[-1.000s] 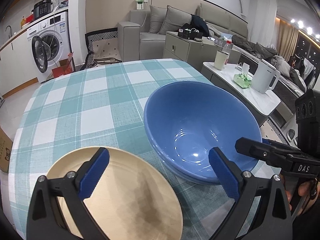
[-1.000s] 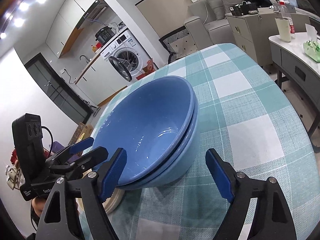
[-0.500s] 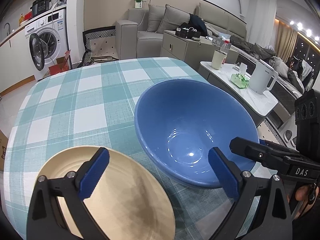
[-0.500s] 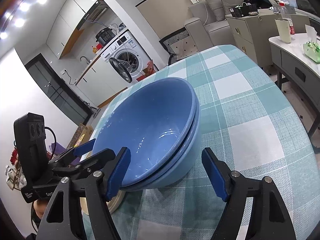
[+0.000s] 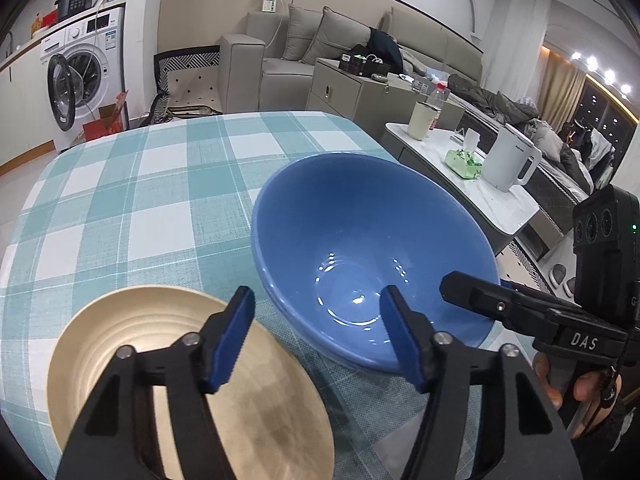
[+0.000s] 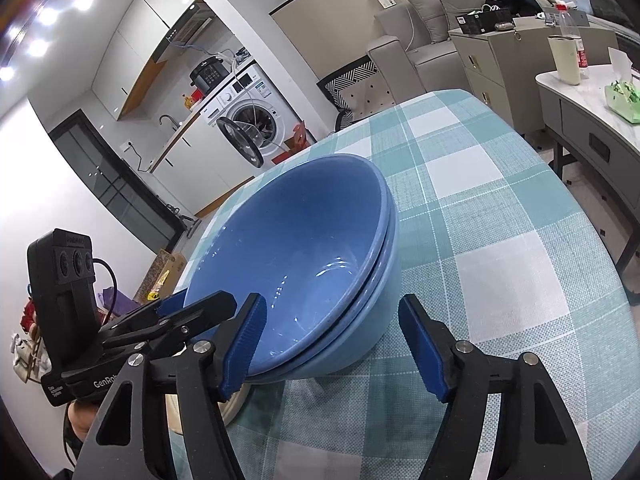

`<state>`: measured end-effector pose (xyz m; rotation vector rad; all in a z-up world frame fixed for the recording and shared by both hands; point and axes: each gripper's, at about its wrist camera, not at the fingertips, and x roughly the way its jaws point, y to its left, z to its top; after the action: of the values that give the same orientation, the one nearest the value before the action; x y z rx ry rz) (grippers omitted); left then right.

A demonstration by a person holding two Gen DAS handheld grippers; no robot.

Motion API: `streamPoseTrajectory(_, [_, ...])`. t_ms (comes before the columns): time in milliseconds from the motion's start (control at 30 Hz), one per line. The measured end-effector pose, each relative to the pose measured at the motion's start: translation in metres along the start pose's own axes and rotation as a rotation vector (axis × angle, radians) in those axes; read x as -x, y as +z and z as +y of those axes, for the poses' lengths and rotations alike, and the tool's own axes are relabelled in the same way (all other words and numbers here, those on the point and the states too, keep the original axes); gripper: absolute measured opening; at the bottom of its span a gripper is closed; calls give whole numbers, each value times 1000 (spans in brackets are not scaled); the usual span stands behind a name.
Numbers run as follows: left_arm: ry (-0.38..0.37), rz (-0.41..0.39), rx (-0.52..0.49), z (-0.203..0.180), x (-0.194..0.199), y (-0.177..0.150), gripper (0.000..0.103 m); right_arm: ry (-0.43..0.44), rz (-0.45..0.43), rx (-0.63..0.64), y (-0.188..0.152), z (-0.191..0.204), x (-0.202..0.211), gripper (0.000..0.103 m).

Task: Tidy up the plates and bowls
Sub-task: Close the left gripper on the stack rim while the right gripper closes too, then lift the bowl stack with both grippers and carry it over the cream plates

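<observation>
Two blue bowls, one nested in the other (image 5: 368,248) (image 6: 296,256), stand on the teal checked tablecloth. A cream plate (image 5: 132,344) lies to their left; only its edge (image 6: 236,400) shows in the right wrist view. My left gripper (image 5: 320,336) is open and empty, its fingers straddling the gap between plate and bowls, near the bowls' near rim. My right gripper (image 6: 332,344) is open and empty, its fingers either side of the bowls' near wall. Each gripper shows in the other's view: the right one (image 5: 516,308), the left one (image 6: 172,320).
The round table's (image 6: 500,208) edge curves close on the right. Beyond it stand a white side table (image 5: 476,184) with a kettle (image 5: 512,160), a cup and a tissue pack. A sofa, a cabinet and a washing machine (image 5: 80,76) are further back.
Both grippers' jaws have narrowed but stay open. The left view has shifted so the bowls sit more to the right and the plate more in front.
</observation>
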<state>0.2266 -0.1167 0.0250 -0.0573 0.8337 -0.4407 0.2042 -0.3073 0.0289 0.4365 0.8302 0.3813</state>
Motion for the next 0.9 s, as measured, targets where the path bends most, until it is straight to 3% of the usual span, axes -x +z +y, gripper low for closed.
streamPoseTrajectory(200, [2,2,3,-1,1,0,53,1,-2,3,0,1,0,63])
streamPoseTrajectory(900, [37,2,-21,-5,3,0,51,-51,-17,50,-3,13,3,61])
